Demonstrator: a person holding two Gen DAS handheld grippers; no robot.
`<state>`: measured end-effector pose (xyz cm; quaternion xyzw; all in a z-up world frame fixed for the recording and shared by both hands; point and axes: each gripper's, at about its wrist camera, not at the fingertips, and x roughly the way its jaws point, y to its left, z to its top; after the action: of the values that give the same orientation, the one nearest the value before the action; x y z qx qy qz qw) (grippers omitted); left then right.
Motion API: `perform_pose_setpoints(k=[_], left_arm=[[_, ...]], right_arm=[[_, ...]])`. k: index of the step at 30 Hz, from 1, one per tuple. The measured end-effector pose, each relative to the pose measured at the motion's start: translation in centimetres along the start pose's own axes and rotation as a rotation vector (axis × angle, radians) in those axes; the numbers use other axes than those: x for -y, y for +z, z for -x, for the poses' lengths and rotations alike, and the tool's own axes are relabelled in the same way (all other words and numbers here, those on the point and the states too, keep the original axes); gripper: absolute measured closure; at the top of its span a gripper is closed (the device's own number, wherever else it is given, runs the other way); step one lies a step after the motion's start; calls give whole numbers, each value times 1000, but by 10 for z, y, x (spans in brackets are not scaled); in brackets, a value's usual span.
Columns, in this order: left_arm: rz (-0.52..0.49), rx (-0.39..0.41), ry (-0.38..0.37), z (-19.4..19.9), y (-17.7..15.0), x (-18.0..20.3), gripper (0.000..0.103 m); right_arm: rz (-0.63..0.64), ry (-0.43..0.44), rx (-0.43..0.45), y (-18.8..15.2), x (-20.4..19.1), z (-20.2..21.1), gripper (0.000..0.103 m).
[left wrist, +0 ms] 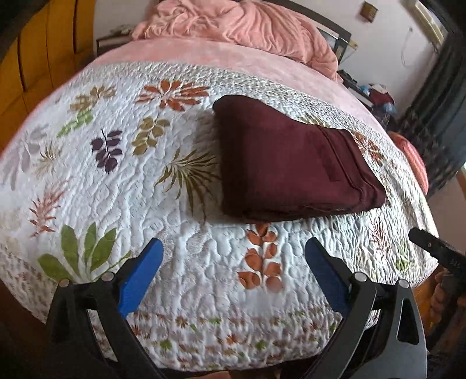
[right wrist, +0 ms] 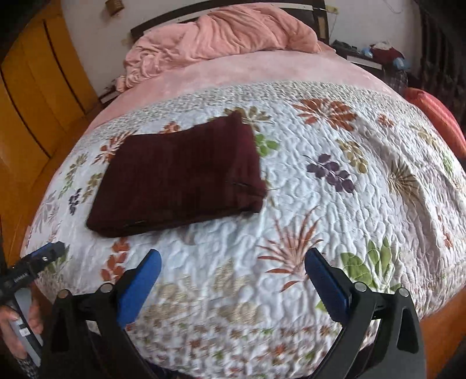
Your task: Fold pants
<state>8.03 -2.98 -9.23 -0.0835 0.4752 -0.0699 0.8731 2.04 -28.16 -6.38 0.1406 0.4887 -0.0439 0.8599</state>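
The dark maroon pants lie folded into a compact rectangle on the quilted floral bedspread. They also show in the right wrist view, left of centre. My left gripper is open and empty, hovering over the quilt just short of the pants' near edge. My right gripper is open and empty, above the quilt to the right of the pants. The right gripper's tip shows in the left wrist view; the left gripper shows at the left edge of the right wrist view.
A crumpled pink blanket lies at the head of the bed on a pink sheet. Yellow wooden cupboards stand to the left. A red-orange cushion sits at the bed's right edge. Clutter on a side table lies beyond.
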Motion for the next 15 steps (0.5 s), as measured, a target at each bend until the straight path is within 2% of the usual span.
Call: perform_pose_setpoints(k=[5, 15], left_arm=[[-8, -12, 12, 12, -4, 13, 5], [-93, 37, 129, 41, -9, 41, 5]], right_arm=[[34, -30, -14, -6, -21, 15, 4], [58, -105, 11, -12, -37, 40, 4]])
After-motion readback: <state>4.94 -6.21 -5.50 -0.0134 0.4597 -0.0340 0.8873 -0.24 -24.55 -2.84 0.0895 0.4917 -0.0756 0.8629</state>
